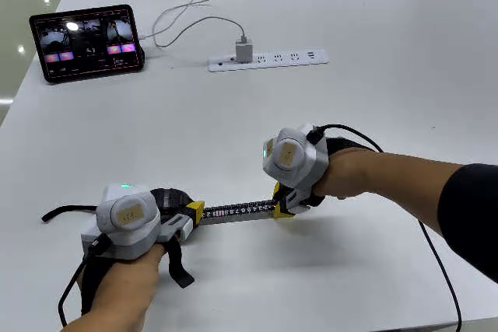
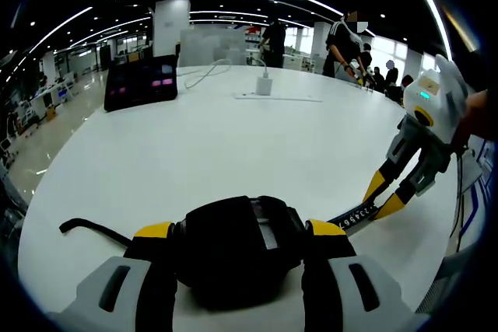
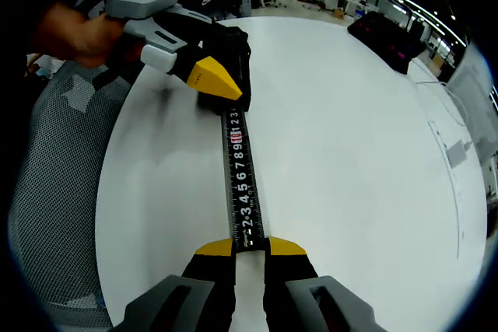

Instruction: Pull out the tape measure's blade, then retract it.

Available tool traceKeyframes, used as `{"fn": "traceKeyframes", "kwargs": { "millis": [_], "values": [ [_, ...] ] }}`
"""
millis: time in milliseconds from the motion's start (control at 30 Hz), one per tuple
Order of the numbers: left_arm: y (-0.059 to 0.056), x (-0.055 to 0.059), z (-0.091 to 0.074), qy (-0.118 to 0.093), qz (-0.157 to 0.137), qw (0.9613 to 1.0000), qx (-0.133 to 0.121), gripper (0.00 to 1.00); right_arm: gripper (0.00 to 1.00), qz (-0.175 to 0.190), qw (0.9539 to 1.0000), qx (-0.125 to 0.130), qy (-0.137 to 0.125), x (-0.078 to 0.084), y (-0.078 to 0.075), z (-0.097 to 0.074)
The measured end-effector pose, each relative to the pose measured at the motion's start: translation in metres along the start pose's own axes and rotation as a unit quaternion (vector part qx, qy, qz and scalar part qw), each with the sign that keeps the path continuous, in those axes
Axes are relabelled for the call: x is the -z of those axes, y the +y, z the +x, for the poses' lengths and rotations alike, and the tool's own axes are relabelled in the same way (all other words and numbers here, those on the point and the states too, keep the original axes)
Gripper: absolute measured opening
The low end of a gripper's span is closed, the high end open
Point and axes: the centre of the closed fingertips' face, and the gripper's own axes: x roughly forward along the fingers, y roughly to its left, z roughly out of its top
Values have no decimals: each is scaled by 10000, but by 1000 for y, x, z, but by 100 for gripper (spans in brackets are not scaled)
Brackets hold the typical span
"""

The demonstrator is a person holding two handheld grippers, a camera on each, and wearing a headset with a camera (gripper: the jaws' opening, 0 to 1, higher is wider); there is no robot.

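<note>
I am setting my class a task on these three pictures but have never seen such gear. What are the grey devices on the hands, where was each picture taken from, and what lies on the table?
There is no robot: a person holds a two-jaw gripper in each hand. The head view comes from a headset camera looking down at the white table. Each round picture comes from a camera riding on one gripper, looking along its jaws. The left gripper is shut on the black tape measure; the right gripper pinches the end of its blade, drawn partly out. Farther back lie a lit tablet and a power strip with a charger plugged in.
</note>
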Motion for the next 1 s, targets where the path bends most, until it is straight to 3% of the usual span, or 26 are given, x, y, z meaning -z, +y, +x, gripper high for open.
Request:
{"fn": "traceKeyframes", "kwargs": {
  "millis": [1000],
  "values": [
    [0,0,0,47,12,10000,50,60,9,1,9999,-112,-119,-11,2,5]
  ]
}}
